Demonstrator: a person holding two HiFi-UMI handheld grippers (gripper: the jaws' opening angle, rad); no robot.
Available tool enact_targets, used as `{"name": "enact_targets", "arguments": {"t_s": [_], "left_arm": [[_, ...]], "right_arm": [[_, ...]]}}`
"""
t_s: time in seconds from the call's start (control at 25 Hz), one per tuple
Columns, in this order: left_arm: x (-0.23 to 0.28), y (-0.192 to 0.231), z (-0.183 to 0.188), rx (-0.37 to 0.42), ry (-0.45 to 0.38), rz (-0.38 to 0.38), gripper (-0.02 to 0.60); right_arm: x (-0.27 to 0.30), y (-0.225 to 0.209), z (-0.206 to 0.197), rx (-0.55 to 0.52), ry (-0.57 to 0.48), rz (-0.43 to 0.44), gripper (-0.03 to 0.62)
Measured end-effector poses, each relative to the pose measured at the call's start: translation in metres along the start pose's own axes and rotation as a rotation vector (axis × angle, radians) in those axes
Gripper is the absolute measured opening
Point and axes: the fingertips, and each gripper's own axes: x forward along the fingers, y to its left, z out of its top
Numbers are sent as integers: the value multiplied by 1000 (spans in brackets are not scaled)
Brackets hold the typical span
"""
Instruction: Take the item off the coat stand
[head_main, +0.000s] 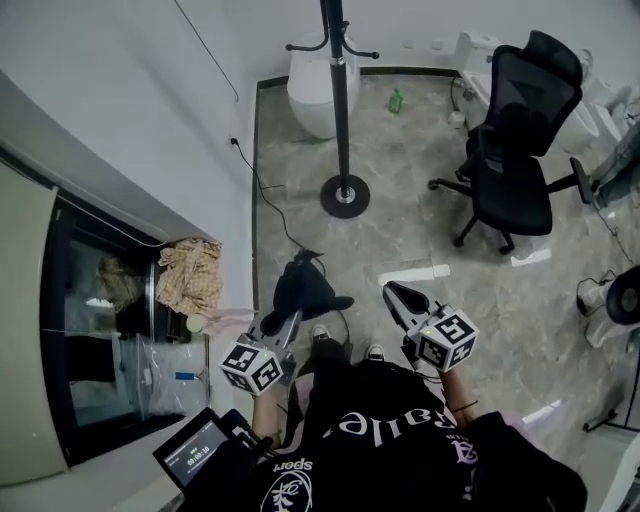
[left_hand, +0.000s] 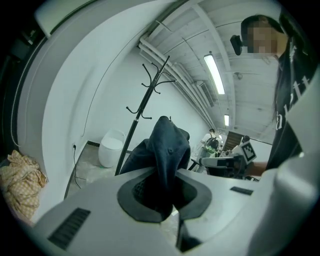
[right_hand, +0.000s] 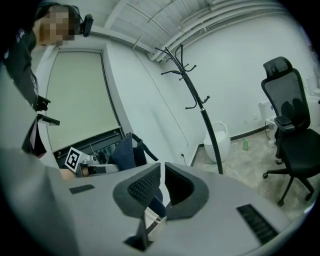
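In the head view, the dark garment (head_main: 305, 288) hung from the left gripper (head_main: 288, 330) over the floor, well apart from the bare coat stand (head_main: 341, 100), so it was judged already off.

In the left gripper view, the jaws pinched its fabric to carry it.

In the right gripper view, the right gripper (right_hand: 161, 182) sat closed and empty, apparently unneeded.

Left gripper (head_main: 289, 325) and right gripper (head_main: 398, 296): pale grey moulded shells, each jaw tipped with a black pad (right_hand: 142, 187) whose inner face is ribbed. To either side of the claw, set back on the shell, a dark slotted grille (right_hand: 255, 223). Behind the claw, a cube (head_main: 448, 340) faced with black-and-white square markers. Wearer: black top (head_main: 390, 440) with white lettering, shoes (head_main: 375, 352) with pale toes, small dark camera (right_hand: 88, 24) at the head
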Motion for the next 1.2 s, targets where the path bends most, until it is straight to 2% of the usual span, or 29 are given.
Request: {"name": "enact_targets", "arguments": {"t_s": [0.4,0.64,0.92,1.2], "left_arm": [[-18,-72,-40,-11,20,41,21],[-27,-89,-45,4,8,69,21],[-33,-102,-55,5,5,72,21],[-35,-106,-49,17,-12,71,21]], "right_arm": [[-44,11,-24,-39,37,112,18],[-62,21,-35,-45,45,156,18],[-71,28,-41,-54,42,174,18],[-73,28,-39,-66,33,180,18]]}}
